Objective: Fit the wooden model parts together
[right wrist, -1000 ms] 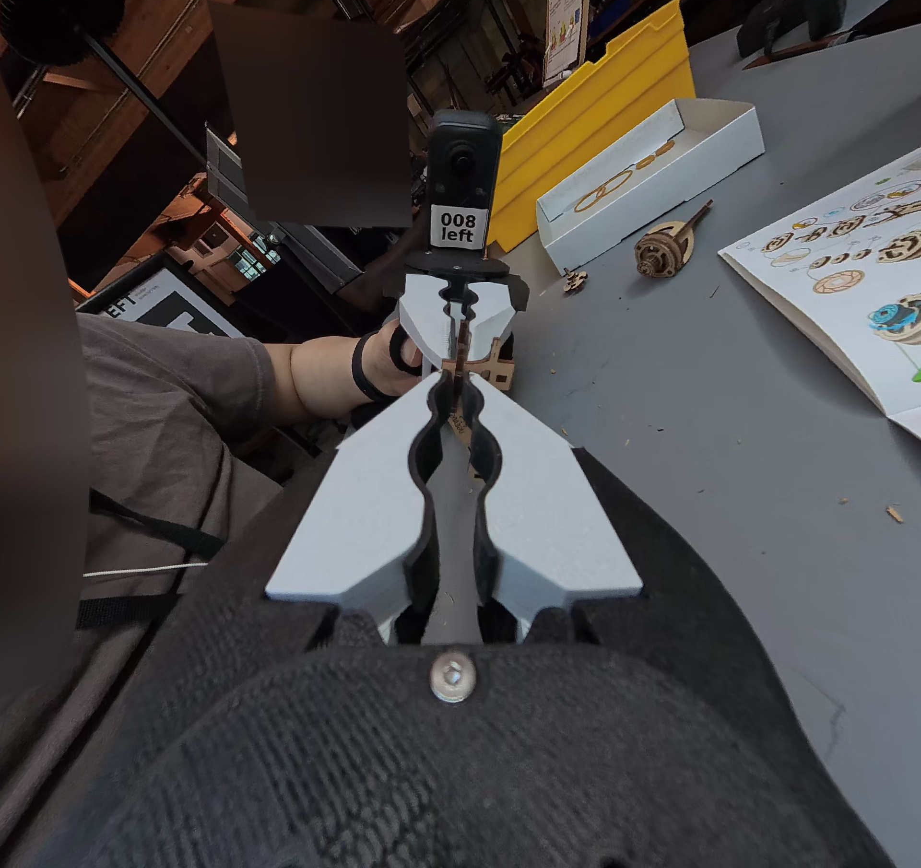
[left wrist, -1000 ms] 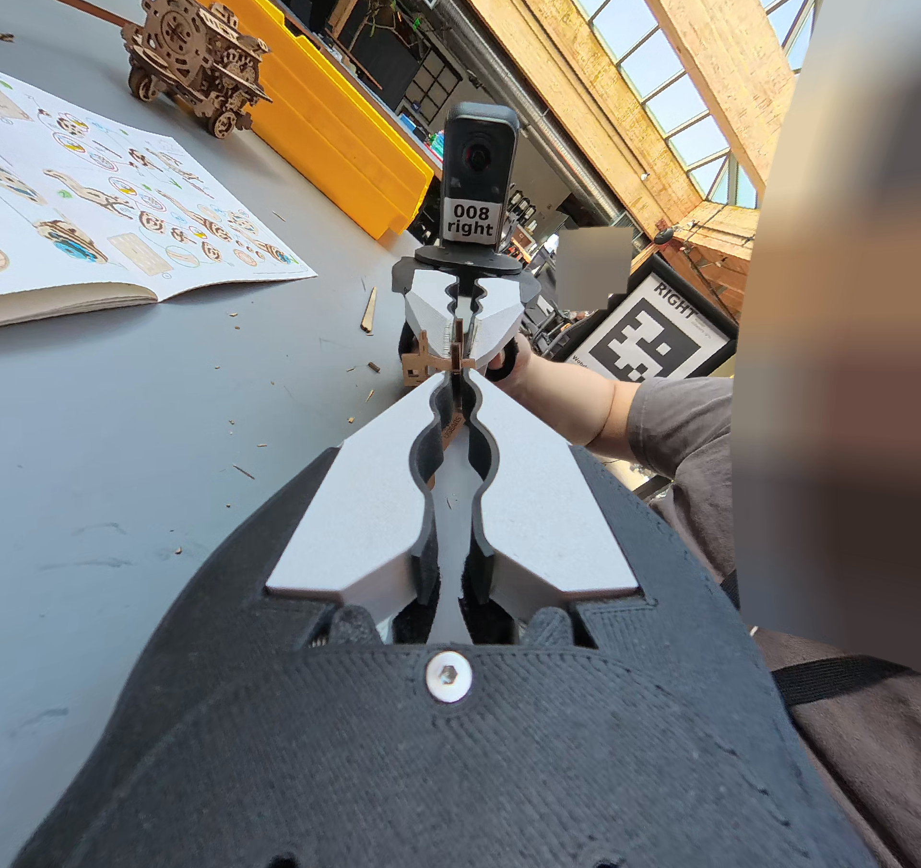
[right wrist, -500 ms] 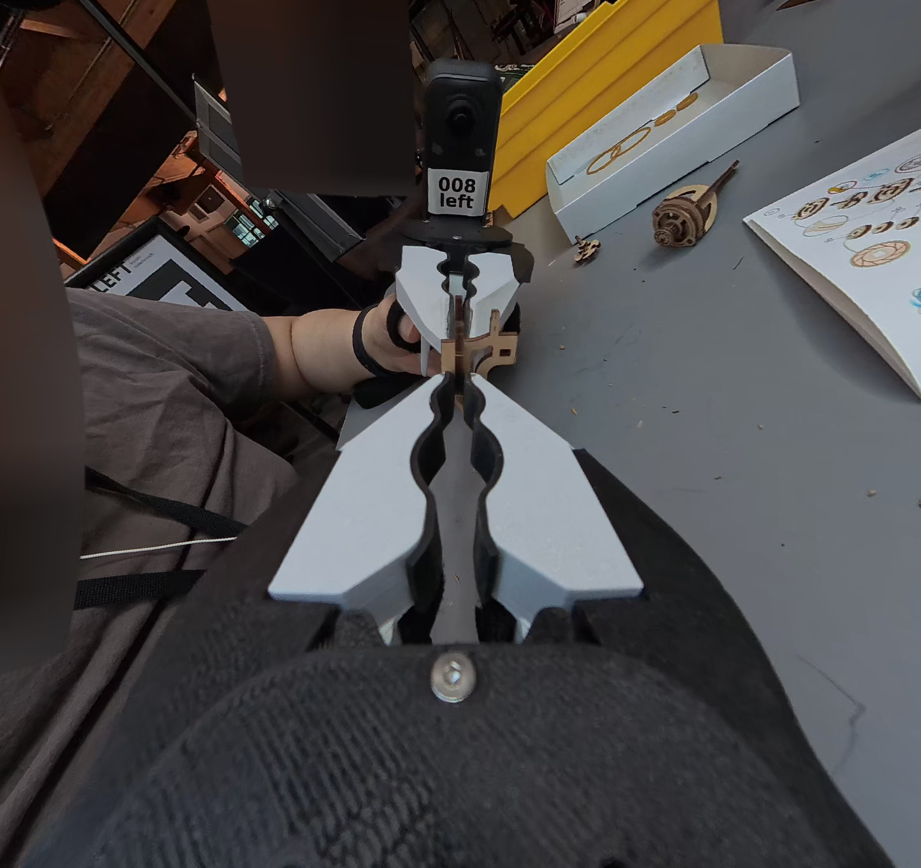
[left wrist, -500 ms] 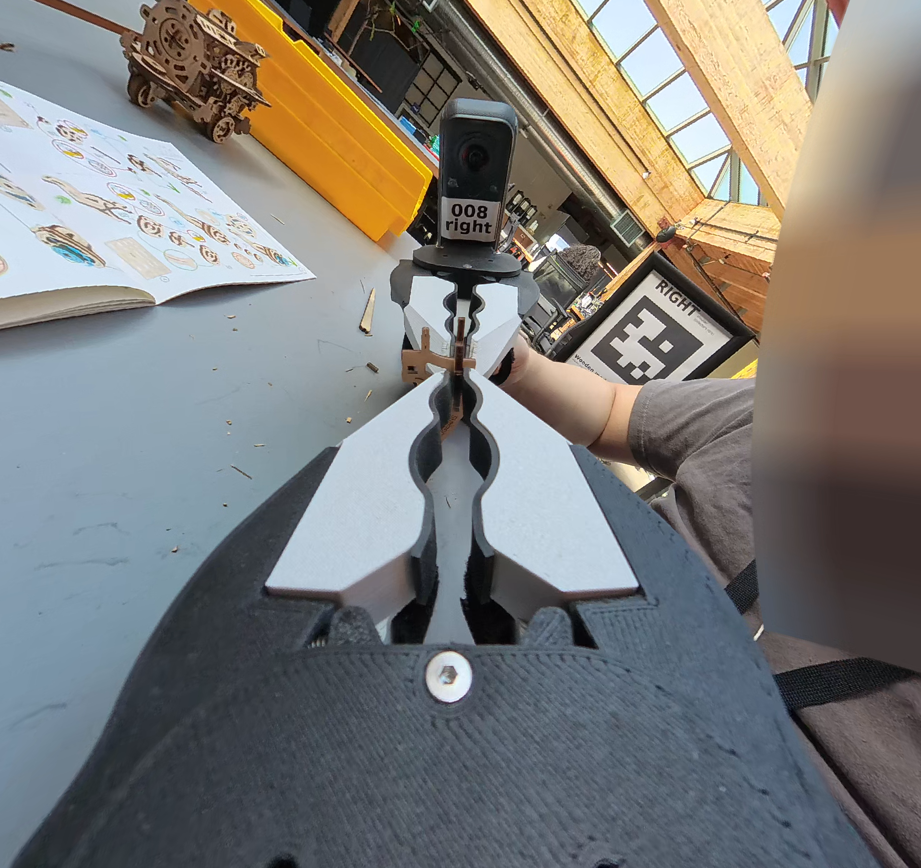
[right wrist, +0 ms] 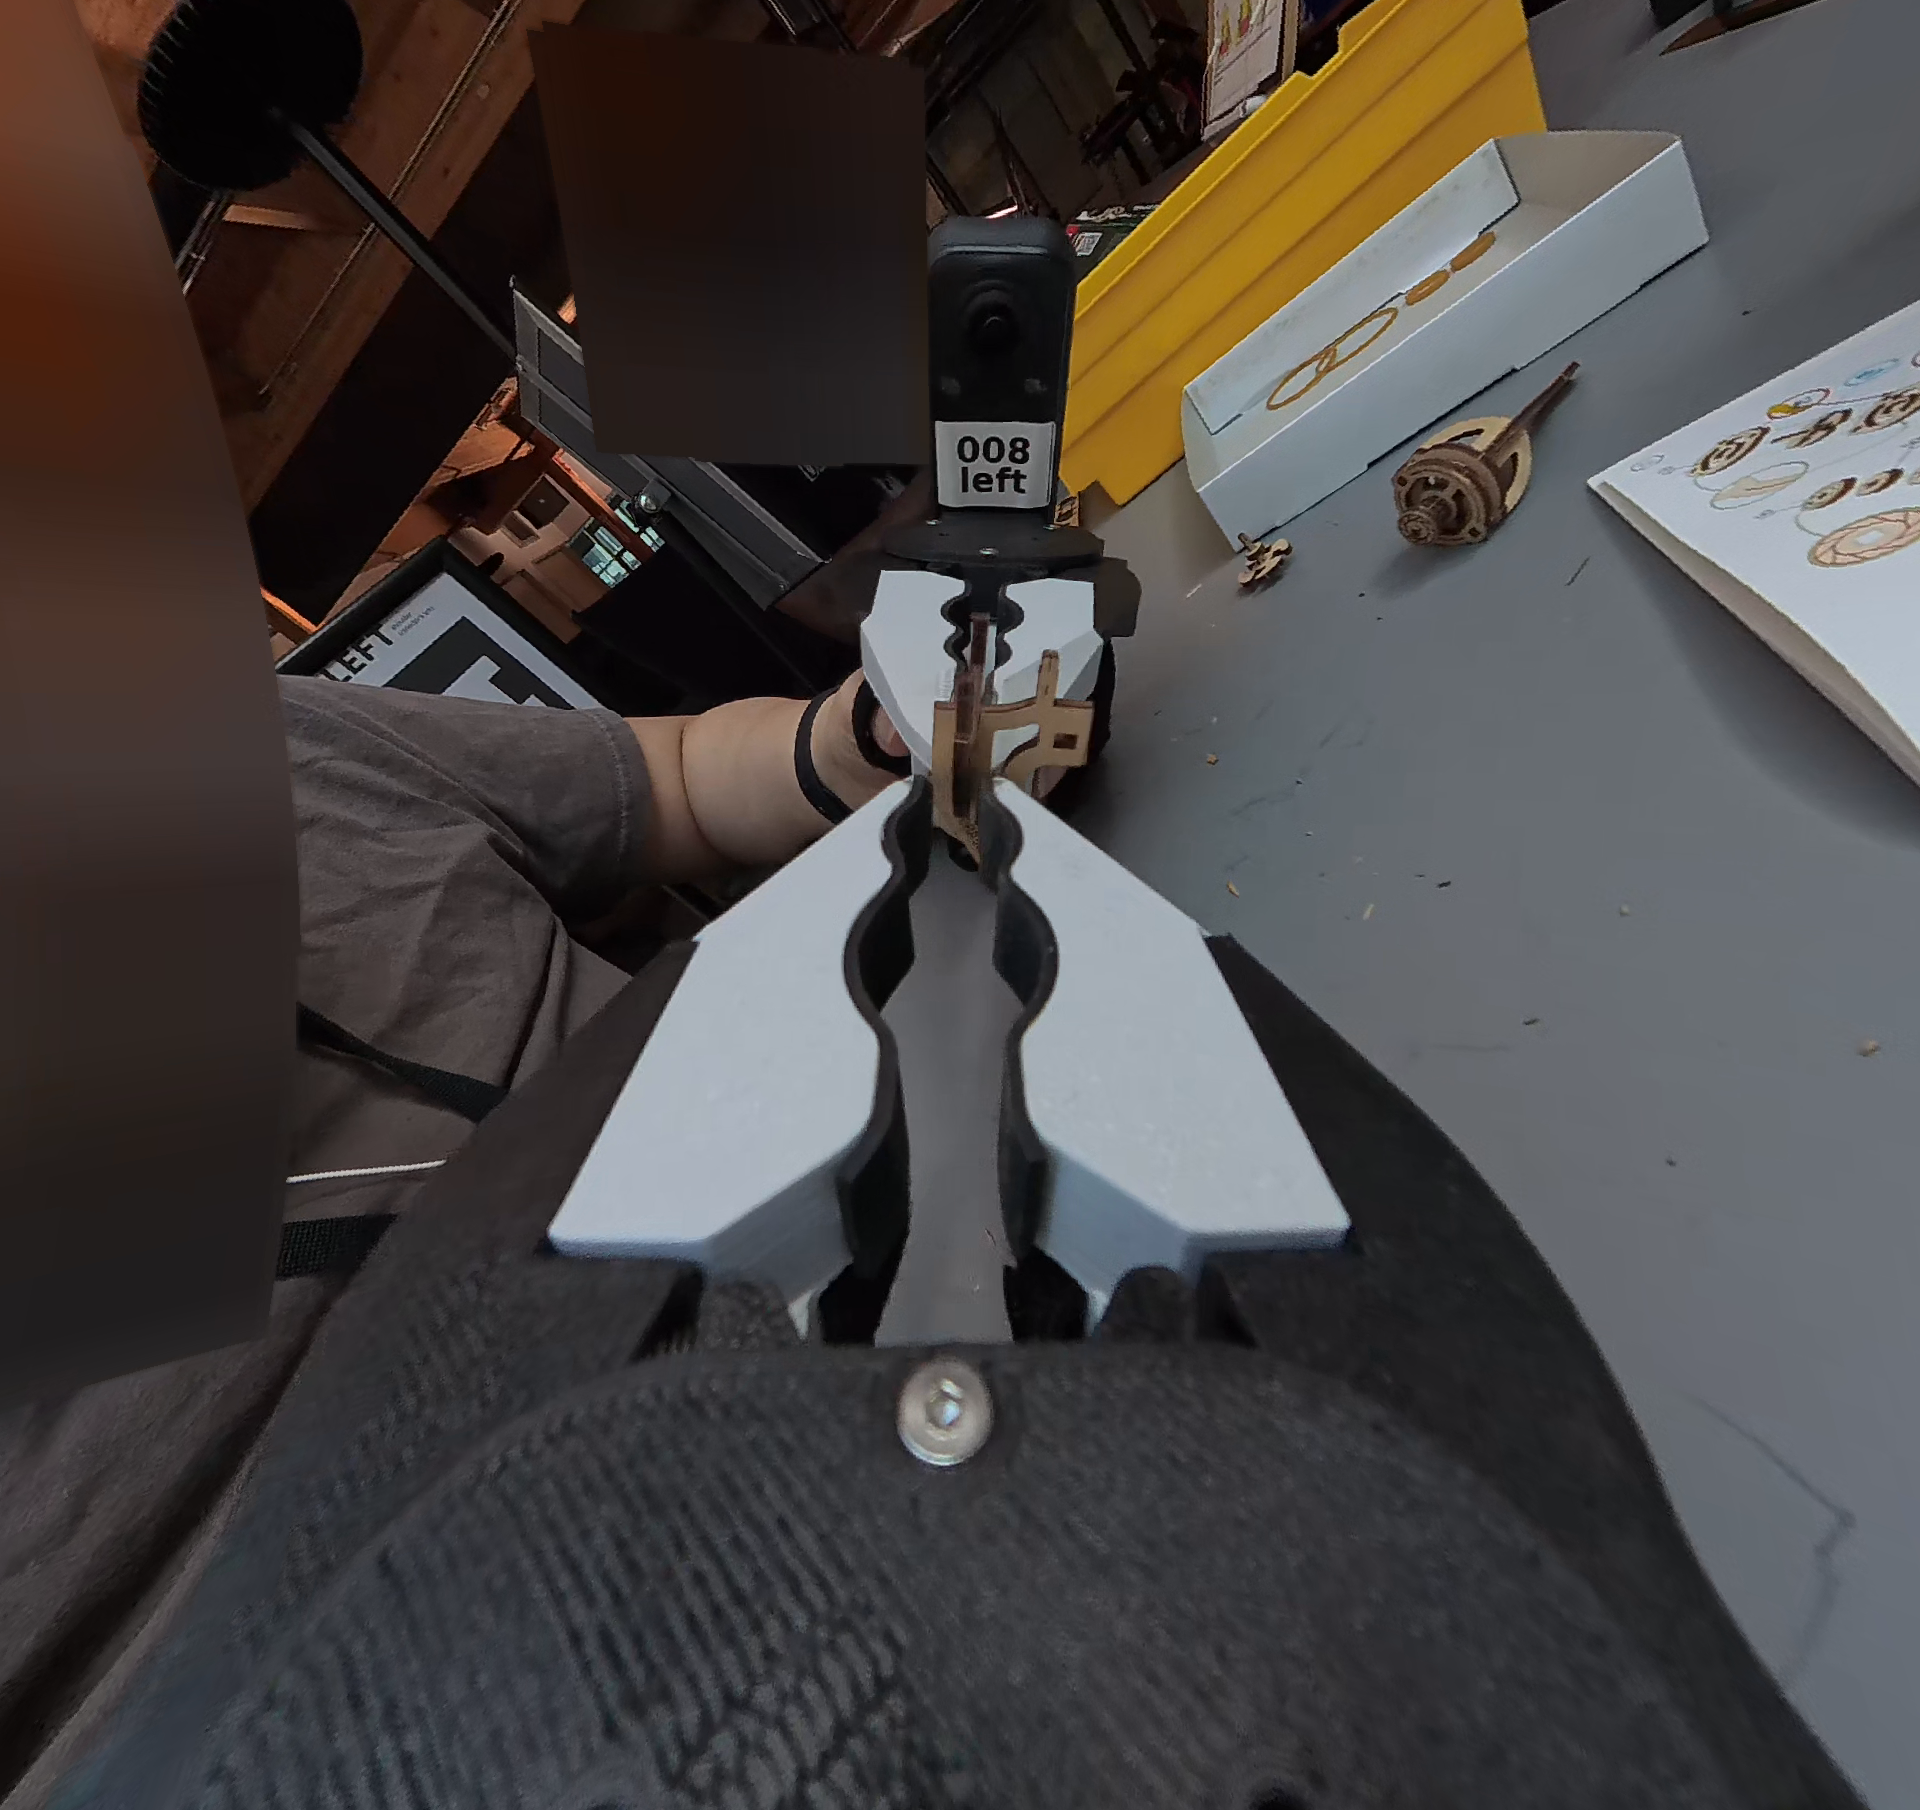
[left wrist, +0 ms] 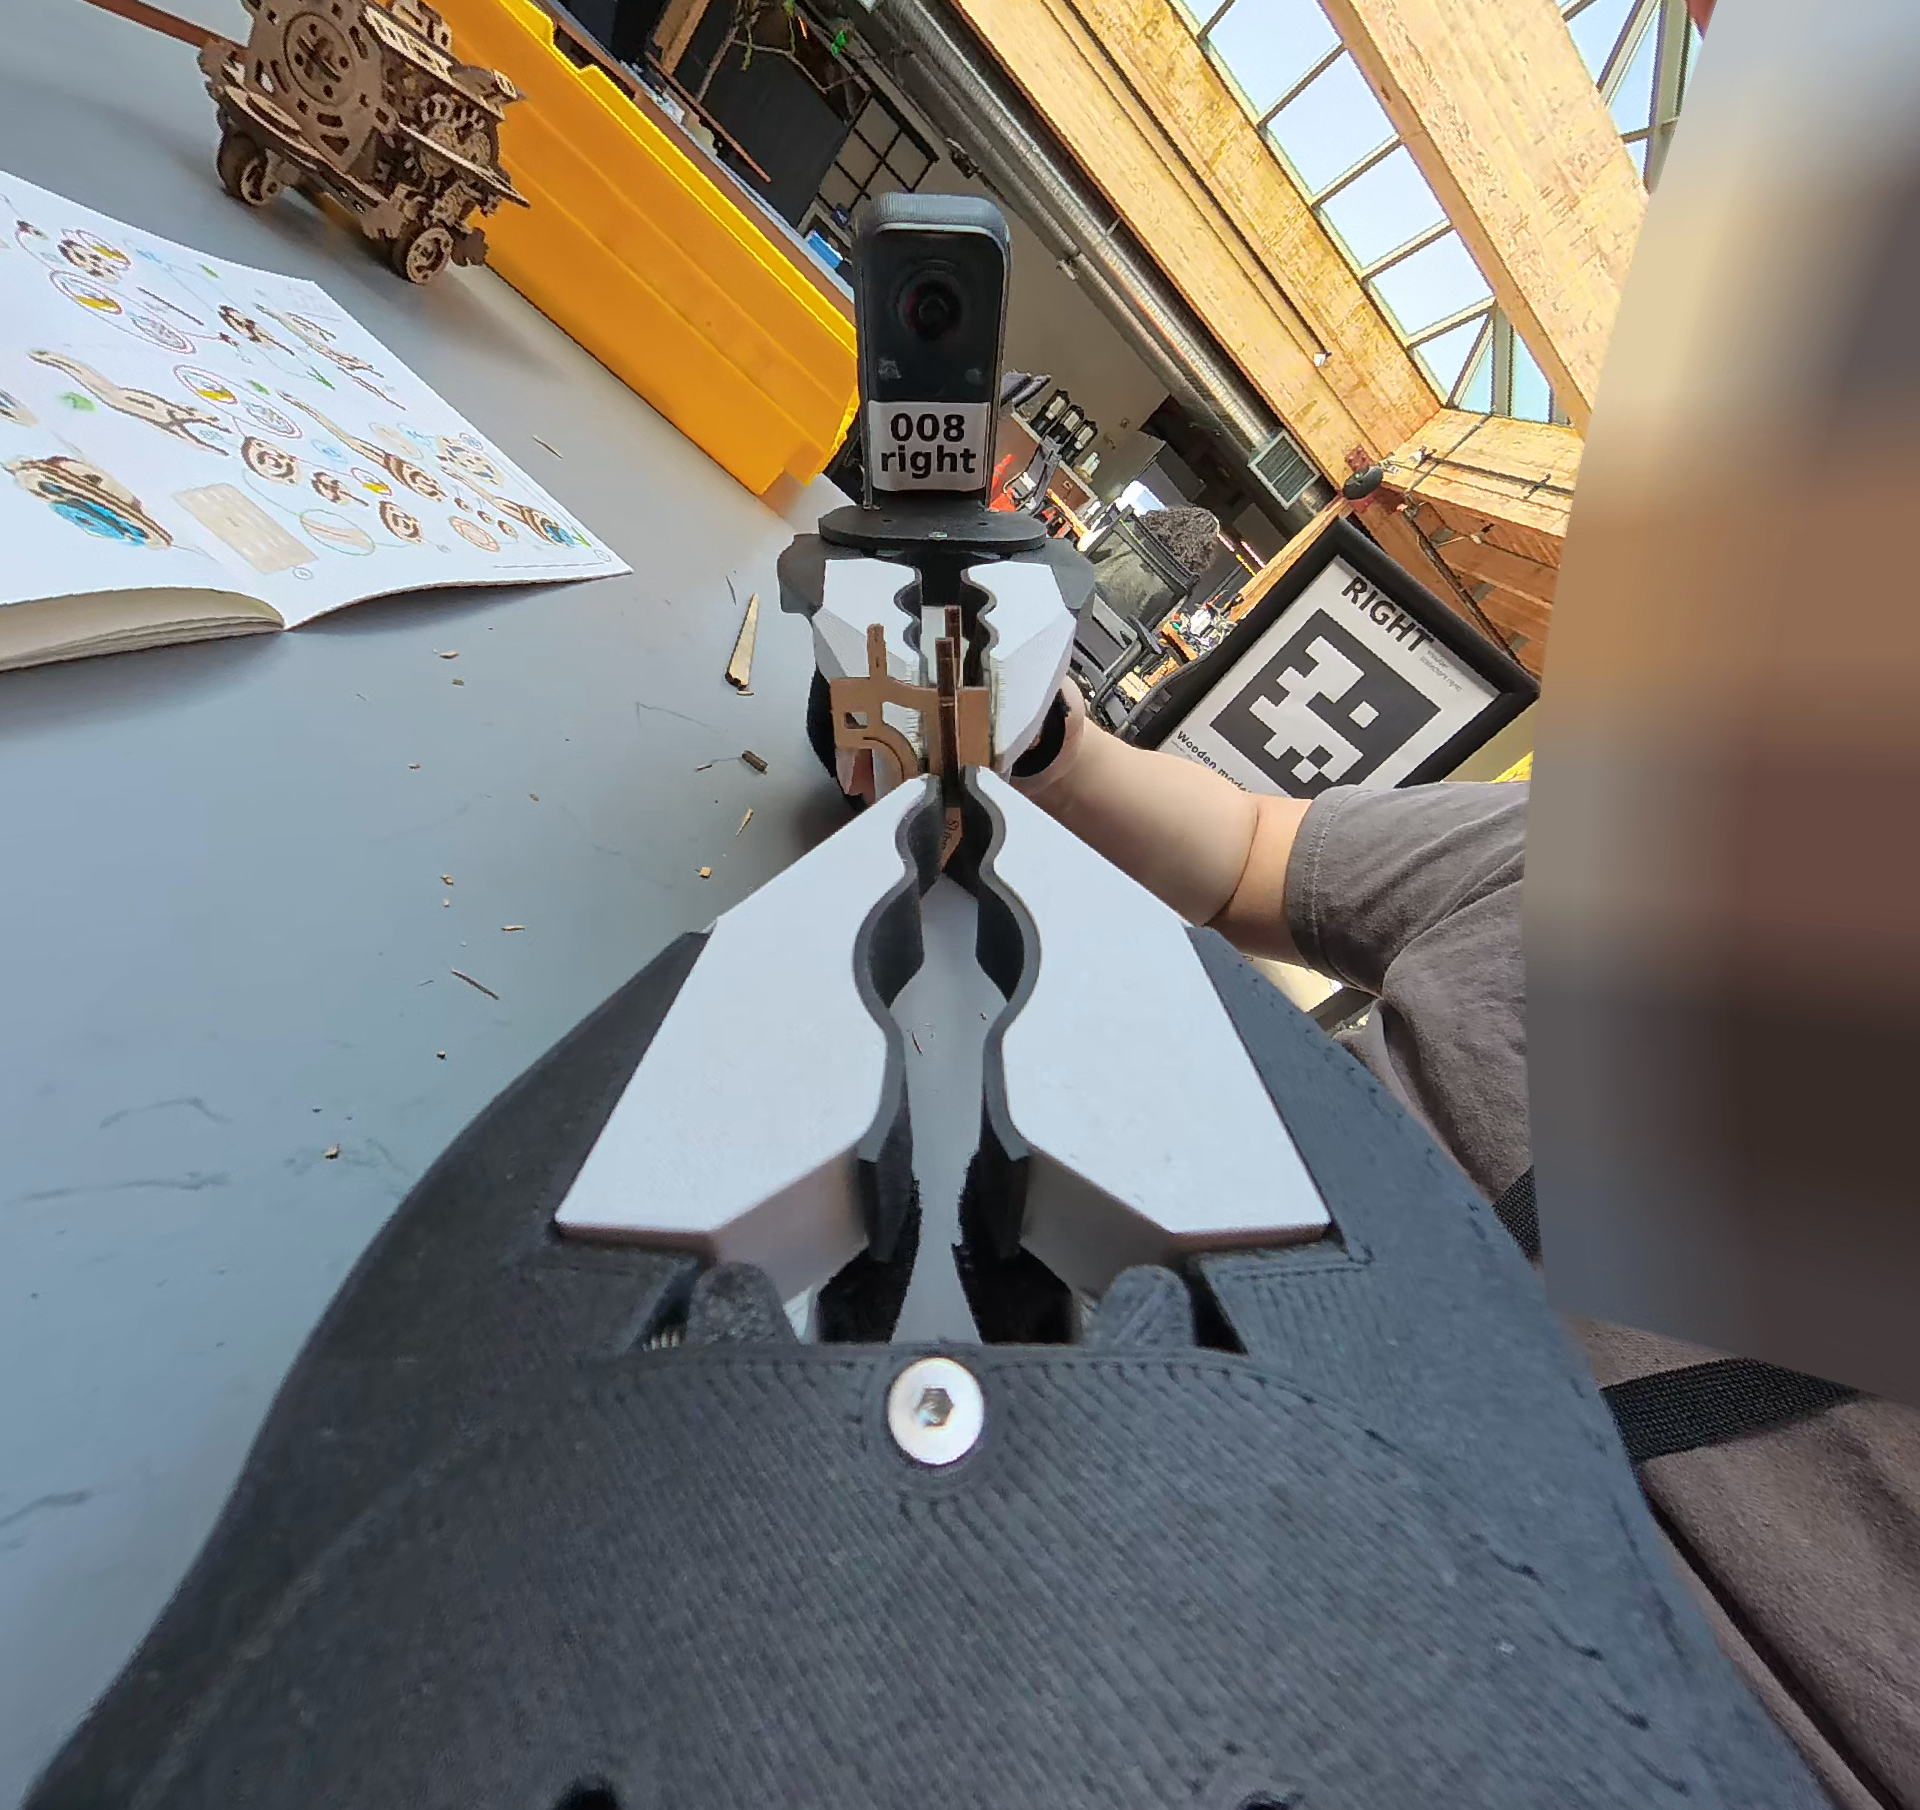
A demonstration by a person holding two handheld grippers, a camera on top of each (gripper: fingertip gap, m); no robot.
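Note:
My left gripper (left wrist: 951,792) and my right gripper (right wrist: 961,796) face each other tip to tip just above the grey table (left wrist: 312,929). Both are shut. Between the tips a flat light wooden bracket with cut-outs (left wrist: 878,721) stands crosswise, and a thin dark wooden strip (left wrist: 945,664) runs edge-on through it. The strip reaches into both pairs of fingers. The bracket (right wrist: 1044,726) and the strip (right wrist: 977,654) also show in the right wrist view. I cannot tell which gripper bears the bracket.
An assembled wooden cart model (left wrist: 353,108), an open instruction booklet (left wrist: 260,430) and a yellow bin (left wrist: 644,202) lie beyond. A white box (right wrist: 1455,326), a wooden gear assembly (right wrist: 1465,482) and a small loose piece (right wrist: 1262,555) lie to the right. The person's forearms are close.
Both grippers stay shut and tip to tip. They have tilted slightly, and the bracket now sits a little more squarely against the strip.

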